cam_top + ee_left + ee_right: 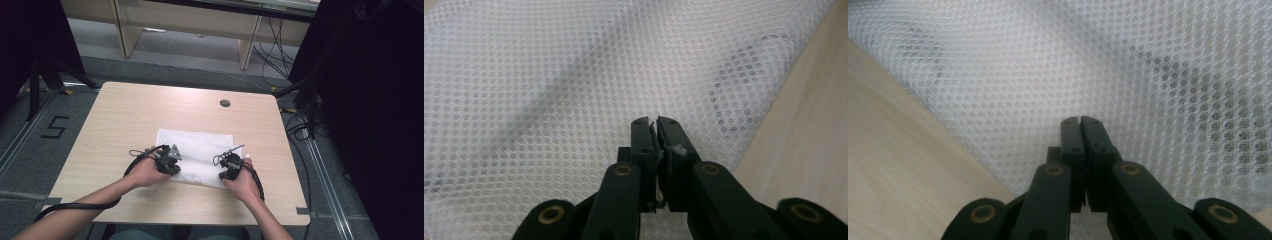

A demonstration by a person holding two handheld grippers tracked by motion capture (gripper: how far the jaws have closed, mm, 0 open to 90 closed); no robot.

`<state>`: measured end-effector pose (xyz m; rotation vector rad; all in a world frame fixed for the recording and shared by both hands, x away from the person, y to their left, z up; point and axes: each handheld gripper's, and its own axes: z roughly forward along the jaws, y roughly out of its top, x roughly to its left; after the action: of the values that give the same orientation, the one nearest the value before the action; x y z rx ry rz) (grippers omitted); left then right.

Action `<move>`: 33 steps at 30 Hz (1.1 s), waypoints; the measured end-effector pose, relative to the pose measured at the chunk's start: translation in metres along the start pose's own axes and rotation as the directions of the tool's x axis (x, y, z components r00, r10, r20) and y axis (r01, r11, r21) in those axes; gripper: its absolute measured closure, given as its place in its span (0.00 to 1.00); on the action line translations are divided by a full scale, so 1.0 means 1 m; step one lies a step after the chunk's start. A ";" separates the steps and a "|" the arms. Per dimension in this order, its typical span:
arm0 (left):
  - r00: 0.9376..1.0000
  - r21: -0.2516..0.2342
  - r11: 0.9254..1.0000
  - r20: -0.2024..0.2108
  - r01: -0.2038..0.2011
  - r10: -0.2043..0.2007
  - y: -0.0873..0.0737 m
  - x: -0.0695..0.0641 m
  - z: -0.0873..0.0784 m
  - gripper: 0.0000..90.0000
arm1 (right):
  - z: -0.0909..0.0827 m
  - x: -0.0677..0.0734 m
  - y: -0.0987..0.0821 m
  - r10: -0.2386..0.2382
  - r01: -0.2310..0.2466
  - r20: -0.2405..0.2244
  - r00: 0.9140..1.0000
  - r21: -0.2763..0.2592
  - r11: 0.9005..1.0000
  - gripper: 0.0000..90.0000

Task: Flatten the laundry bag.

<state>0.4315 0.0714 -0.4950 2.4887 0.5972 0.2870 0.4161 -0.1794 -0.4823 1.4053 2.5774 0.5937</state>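
Note:
A white mesh cloth (200, 144) lies flat in the middle of the light wooden table (140, 107). My left gripper (172, 167) sits at the cloth's near left corner and my right gripper (226, 174) at its near right corner. In the left gripper view the jaws (655, 122) are pressed together with a scrap of white mesh pinched between the pads, and the mesh cloth (574, 75) stretches ahead. In the right gripper view the jaws (1081, 121) are likewise closed at the edge of the mesh cloth (1108, 65), which passes under them.
A round cable hole (225, 103) sits near the table's far edge. Bare wood (200, 205) lies between the cloth and the near edge. Black stands and cables (300, 100) crowd the floor to the right, and a wooden desk (200, 25) stands beyond the table.

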 end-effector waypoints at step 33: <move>0.996 -0.124 0.991 0.076 -0.043 0.053 0.032 -0.024 0.015 0.73 | 0.018 -0.064 0.097 -0.004 0.020 0.118 0.993 -0.133 0.991 0.57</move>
<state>0.4270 0.0289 -0.4908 2.3864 0.4732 0.2348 0.5319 -0.1815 -0.4627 1.3392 2.4054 0.6483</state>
